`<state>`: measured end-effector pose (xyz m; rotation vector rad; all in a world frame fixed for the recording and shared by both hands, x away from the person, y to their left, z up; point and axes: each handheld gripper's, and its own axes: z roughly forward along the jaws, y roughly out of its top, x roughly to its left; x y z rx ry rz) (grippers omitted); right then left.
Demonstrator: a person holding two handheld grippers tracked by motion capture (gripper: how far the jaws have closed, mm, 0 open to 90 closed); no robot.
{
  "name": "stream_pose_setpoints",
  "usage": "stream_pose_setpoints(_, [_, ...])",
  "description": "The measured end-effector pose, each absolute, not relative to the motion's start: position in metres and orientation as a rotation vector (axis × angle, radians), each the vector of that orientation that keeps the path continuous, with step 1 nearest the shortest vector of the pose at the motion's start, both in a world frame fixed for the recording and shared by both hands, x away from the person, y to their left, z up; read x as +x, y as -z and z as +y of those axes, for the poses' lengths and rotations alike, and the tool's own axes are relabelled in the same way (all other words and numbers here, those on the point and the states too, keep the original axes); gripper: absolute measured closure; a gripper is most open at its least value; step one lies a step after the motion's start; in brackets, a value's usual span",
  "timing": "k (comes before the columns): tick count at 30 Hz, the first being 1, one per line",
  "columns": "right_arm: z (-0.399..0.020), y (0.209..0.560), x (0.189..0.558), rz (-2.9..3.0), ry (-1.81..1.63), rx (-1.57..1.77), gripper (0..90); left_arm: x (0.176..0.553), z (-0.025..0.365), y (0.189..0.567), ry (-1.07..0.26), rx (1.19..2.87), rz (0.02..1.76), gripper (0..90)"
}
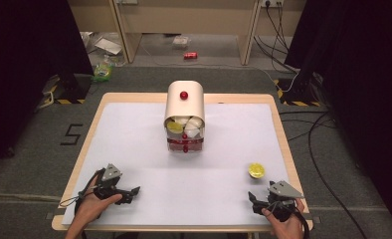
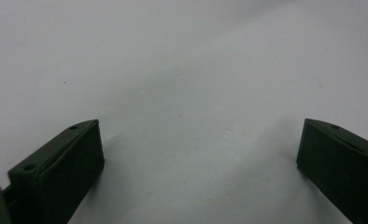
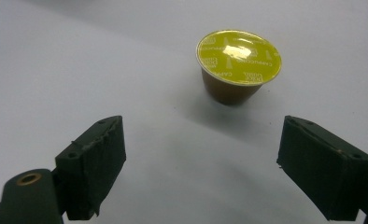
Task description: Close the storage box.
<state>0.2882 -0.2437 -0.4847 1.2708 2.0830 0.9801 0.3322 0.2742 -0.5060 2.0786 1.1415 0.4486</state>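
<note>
Yellow-lidded capsule sits ahead of the wide-open right tool.

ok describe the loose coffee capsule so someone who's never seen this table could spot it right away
Start at the white table mat and go to its near right corner, just ahead of the right gripper. There a coffee capsule stands alone, brown cup under a yellow-green foil lid. Other capsules sit inside the cream dispenser at the middle; this one stands in the open.

Black grippers — grey three-cornered plates, thin trailing cables, black fingers.
</note>
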Motion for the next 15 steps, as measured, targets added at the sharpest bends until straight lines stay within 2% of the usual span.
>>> stream_pose_setpoints(15, [-0.2511,0.4879,0.2823,2.098,-0.952,1.295,15.4,0.3322,0.2742,0.506,-0.449,2.078,1.142,0.0])
